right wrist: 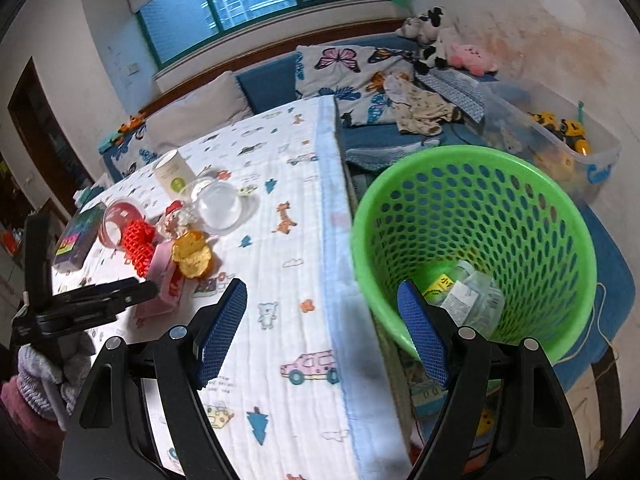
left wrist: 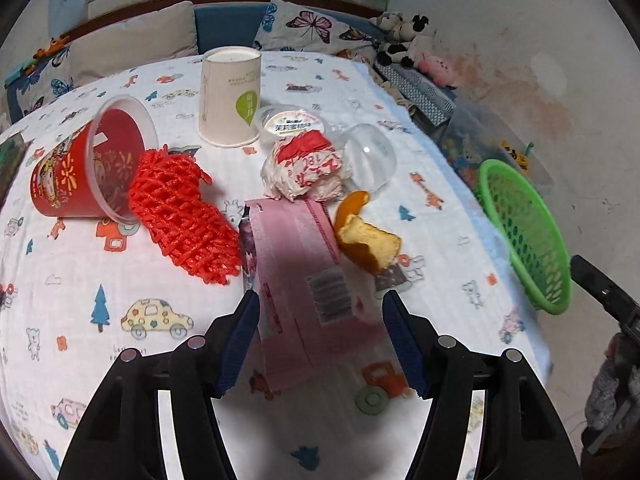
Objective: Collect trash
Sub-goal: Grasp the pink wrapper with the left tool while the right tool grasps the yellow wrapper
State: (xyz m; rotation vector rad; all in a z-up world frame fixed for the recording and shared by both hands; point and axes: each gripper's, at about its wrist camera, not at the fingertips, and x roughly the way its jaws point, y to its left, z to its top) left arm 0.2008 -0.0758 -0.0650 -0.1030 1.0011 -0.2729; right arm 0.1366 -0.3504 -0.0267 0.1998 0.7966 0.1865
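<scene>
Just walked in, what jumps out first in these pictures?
A bright green basket beside the table, with some wrappers at its bottom. On the cartoon cloth sits a heap of litter: a tipped red cup, red foam netting and a pink packet between the open left gripper.

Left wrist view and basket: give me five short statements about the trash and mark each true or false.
1. The red cup lies on its side. True.
2. The paper cup is tipped over. False: it stands mouth down.
3. The left gripper is open over the pink wrapper. True.
4. The green basket is empty. False: some trash lies at its bottom.
5. The right gripper holds the orange peel. False: it is open and holds nothing.
</scene>
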